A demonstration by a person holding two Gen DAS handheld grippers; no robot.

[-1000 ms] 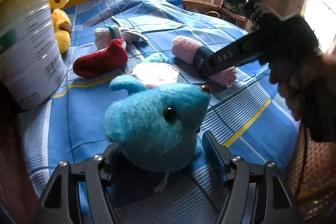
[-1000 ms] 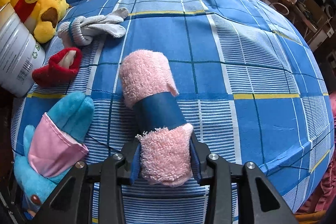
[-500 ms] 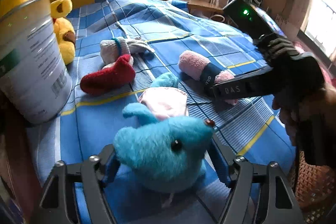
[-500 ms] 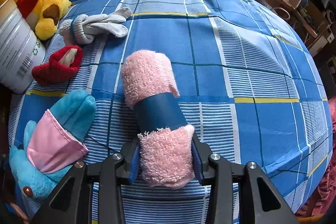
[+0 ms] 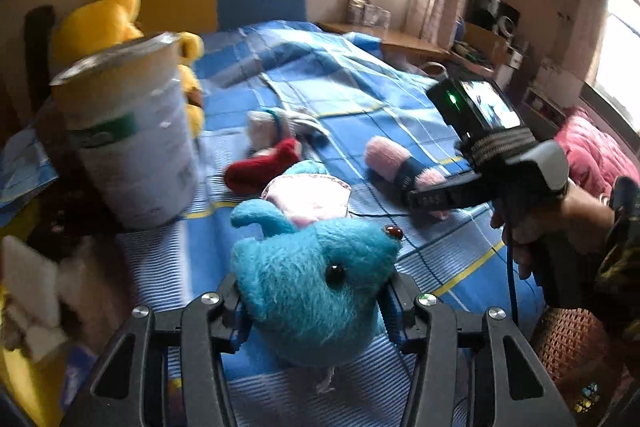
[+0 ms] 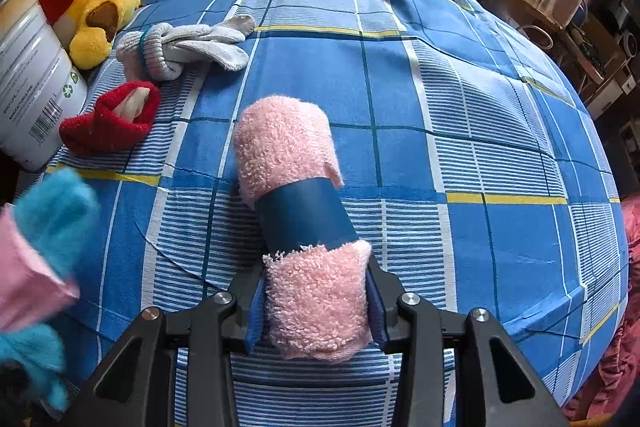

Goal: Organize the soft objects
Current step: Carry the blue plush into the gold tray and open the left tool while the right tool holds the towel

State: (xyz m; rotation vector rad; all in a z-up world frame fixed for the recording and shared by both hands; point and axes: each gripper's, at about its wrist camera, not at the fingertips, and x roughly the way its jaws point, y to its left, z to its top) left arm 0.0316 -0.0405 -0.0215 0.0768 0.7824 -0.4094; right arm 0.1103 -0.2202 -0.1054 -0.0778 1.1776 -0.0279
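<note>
Left gripper: jaws are closing around the fluffy turquoise plush toy; the black fingers are seen against both flanks of the toy's head, so it is gripped. The inner pads are hidden by the fur.
Right gripper: clamped on the near end of the rolled pink terry towel with a dark blue band; the blue pads are pressed into the pile on both sides.
Turquoise plush toy, body: a pink fabric panel is seen behind the head; in the right wrist view it is blurred and cut off by the left edge.
Pink towel roll, place: laid lengthwise on the blue plaid bedsheet, its far end resting on the cloth; the underside is hidden.
Red knitted sock: lying on the sheet just beside the white cylindrical tin; a pale lining is visible in its opening.
Grey-white rolled sock pair: lying beyond the red one, near the yellow plush bear.
White tin: cut off at the left edge of the right wrist view; print too small to be read.
Yellow plush bear: partly hidden behind the tin in the left wrist view.
Person's hand: wrapped around the right gripper's handle; the sleeve is cut off by the frame.
Lower-left corner, left wrist view: blurred, objects cannot be made out.
</note>
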